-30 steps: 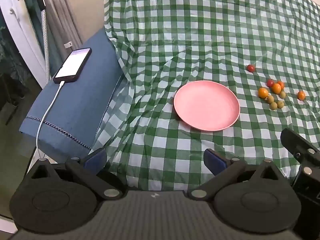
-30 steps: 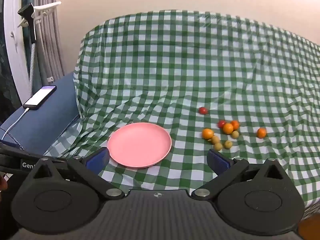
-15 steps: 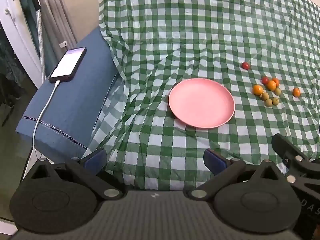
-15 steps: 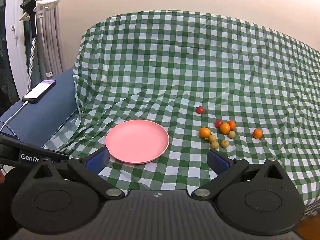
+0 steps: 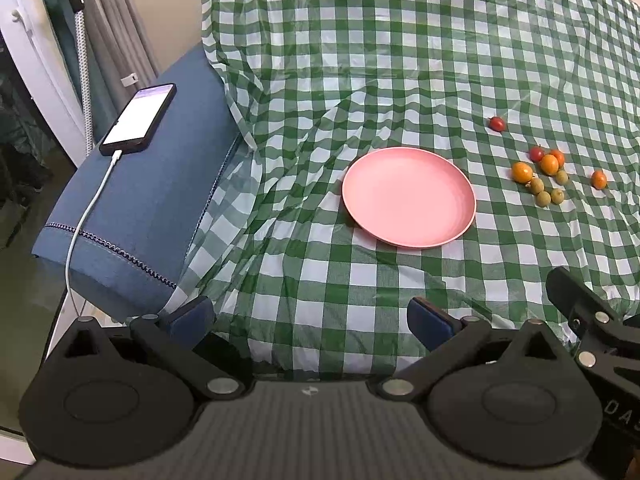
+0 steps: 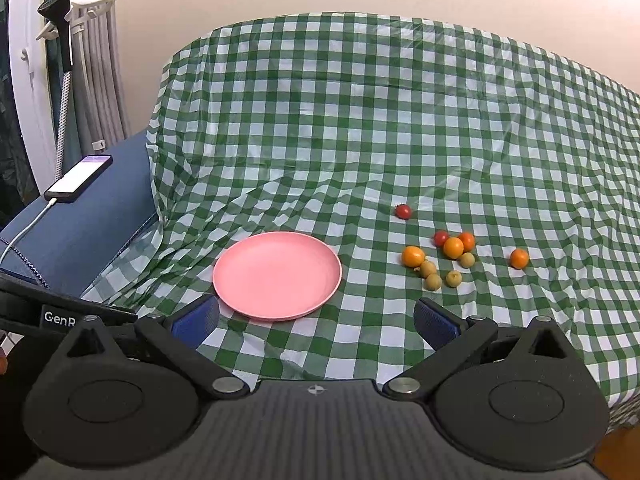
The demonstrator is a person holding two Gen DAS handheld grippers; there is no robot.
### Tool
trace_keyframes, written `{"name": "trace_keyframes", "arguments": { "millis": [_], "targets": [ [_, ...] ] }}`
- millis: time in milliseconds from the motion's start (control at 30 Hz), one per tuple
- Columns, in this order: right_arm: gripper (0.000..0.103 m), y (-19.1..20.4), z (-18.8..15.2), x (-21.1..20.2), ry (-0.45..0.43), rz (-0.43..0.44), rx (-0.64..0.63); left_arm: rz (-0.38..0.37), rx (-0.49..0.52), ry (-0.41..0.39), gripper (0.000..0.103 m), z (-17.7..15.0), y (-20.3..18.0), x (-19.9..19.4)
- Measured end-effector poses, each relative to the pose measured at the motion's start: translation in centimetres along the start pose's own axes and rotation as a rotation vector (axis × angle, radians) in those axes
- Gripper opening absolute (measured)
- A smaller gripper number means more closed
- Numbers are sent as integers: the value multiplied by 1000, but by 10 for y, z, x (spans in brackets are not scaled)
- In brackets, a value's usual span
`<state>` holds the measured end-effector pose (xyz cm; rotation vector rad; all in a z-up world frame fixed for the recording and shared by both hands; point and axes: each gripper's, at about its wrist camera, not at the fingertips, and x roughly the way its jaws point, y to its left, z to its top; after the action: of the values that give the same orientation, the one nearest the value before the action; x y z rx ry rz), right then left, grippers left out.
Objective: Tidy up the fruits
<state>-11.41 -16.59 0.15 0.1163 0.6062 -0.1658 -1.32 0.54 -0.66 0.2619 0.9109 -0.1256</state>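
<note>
- A pink plate (image 6: pixel 277 276) sits bare at the centre of a green-and-white checked tablecloth (image 6: pixel 360 128), nothing yet on it; judged from that, the sorting has not begun.
- The fruits lie to the right of the plate in the right wrist view: a lone red cherry tomato (image 6: pixel 403 211) above the group, then a tight cluster (image 6: pixel 444 258) of a second red tomato, orange fruits and four small yellow-green ones, several touching.
- One orange fruit (image 6: pixel 519 258) rests apart at the far right of the cluster.
- The right gripper (image 6: pixel 316 320) hovers at the lower edge of its frame, jaws spread wide and holding nothing, short of the plate's near rim.
- The left gripper (image 5: pixel 310 320) is likewise wide open and empty, low in its own frame, with the plate up and to the right of it.
- The step in hand appears to be the first reach toward a fruit; the right gripper is the better placed, since the fruit lies on its side.
- The isolated orange fruit or the lone tomato looks the cleanest first pick, with no neighbours to nudge.
- The fruits are round and the cloth is wrinkled, so a straight descent and a gentle, centred squeeze should keep one from rolling off or bruising.
- At the upper left, a smartphone (image 5: pixel 138 119) charges on a blue cushion (image 5: pixel 132 216), well clear of the work.
</note>
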Motion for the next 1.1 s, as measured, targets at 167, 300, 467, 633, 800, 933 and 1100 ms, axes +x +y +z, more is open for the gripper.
{"name": "trace_keyframes", "arguments": {
  "millis": [167, 300, 467, 633, 800, 933, 1100],
  "targets": [
    [102, 3, 0, -2, 0, -6, 2, 3, 3, 1, 103, 0, -1, 0],
    [102, 1, 0, -1, -1, -5, 1, 3, 3, 2, 103, -1, -1, 0],
    [102, 3, 0, -2, 1, -5, 4, 2, 3, 3, 103, -1, -1, -1],
    [102, 3, 0, -2, 1, -7, 5, 3, 4, 3, 103, -1, 0, -1],
    [102, 3, -1, -2, 2, -3, 6, 2, 4, 4, 103, -1, 0, 0],
    [102, 2, -1, -1, 6, -3, 10, 4, 5, 7, 103, 0, 0, 1],
    [102, 3, 0, -1, 9, -4, 15, 4, 8, 10, 103, -1, -1, 3]
  ]
}}
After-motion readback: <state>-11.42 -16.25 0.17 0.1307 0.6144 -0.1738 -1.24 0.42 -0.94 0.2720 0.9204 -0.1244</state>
